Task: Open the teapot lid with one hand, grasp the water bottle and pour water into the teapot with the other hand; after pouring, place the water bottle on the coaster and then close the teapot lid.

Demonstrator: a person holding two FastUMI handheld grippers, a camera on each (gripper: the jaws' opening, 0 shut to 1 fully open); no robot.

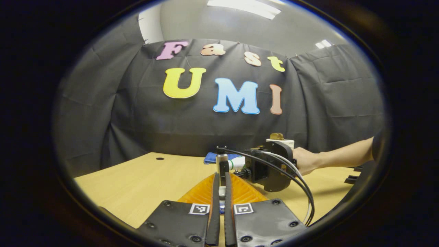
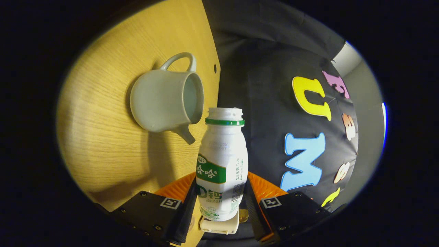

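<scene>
Teapot (image 2: 164,103) sits lidless on your wooden counter (image 2: 103,144), handle and spout both showing, its open mouth just beside the bottle's neck in the right gripper view. Your right tongs (image 2: 219,202) are clamped on the white water bottle (image 2: 222,164), uncapped with a green ring at the neck. Your left tongs (image 1: 222,192) are pinched almost together on something small; what it is can't be made out. Beyond them, your hand (image 1: 305,160) holds the other gripper, near a blue cloth (image 1: 214,157).
</scene>
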